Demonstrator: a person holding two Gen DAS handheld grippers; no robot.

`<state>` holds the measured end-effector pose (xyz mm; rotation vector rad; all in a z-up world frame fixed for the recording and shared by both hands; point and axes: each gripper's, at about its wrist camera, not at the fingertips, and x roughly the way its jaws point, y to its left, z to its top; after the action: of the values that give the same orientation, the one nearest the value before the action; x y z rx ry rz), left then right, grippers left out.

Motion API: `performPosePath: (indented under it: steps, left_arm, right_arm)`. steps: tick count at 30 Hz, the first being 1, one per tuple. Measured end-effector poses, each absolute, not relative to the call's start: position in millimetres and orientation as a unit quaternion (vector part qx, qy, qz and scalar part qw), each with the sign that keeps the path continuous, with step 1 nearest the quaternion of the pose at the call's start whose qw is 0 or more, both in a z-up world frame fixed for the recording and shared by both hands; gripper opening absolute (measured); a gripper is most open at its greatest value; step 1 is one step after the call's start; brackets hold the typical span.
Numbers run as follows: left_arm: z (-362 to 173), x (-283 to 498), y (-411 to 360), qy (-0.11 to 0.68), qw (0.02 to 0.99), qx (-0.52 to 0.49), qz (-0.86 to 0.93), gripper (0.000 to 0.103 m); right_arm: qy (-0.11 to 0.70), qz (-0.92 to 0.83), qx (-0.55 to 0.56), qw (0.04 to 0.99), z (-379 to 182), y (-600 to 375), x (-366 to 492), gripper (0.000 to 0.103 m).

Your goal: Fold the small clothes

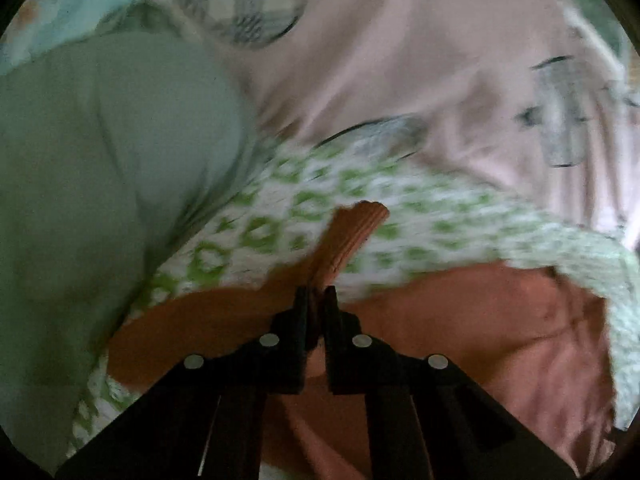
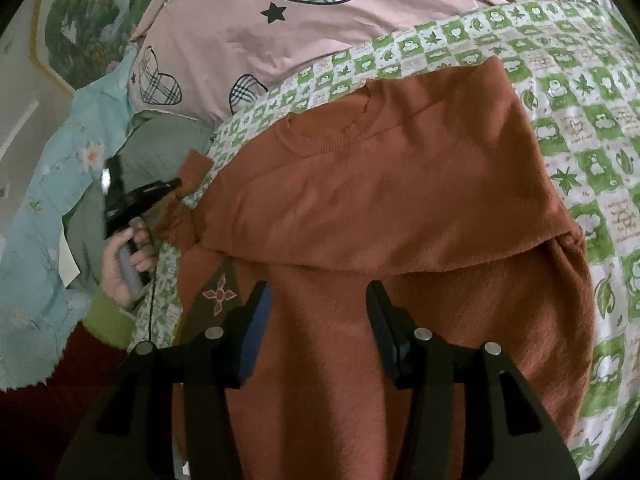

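- Right hand-held gripper (image 2: 318, 320) hovers released, jaws spread above the orange sweater (image 2: 400, 208)
- Left hand-held gripper (image 1: 318, 294) is clenched on the sweater's ribbed cuff (image 1: 356, 228)
- Sweater lies on a green-checked blanket (image 2: 580, 120) on the bed
- Pink heart-print pillow (image 2: 248, 40) lies behind

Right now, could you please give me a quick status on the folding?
Left tongs shut on ribbed cuff of rust-orange knit sweater. Right tongs open above sweater body, holding nothing. Sweater lies on green-checked sheet. Nothing in the way.
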<state>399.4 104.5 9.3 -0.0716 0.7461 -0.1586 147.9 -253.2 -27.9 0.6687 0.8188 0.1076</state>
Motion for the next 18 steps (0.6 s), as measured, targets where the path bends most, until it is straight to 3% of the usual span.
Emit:
performPosePath:
  steps: [8, 18]
  left_arm:
    - [51.1, 326.1, -13.6, 0.317, 0.920, -0.056, -0.223, 0.004]
    - [-22.8, 291.5, -140.7, 0.378, 0.877, -0.001, -0.296, 0.005]
  right_arm:
    - [0.373, 0.041, 0.338, 0.863, -26.9, -262.2, 130.4, 0.051]
    - [0.361, 0.001, 0.368, 0.857, -36.8, -295.8, 114.3, 0.051]
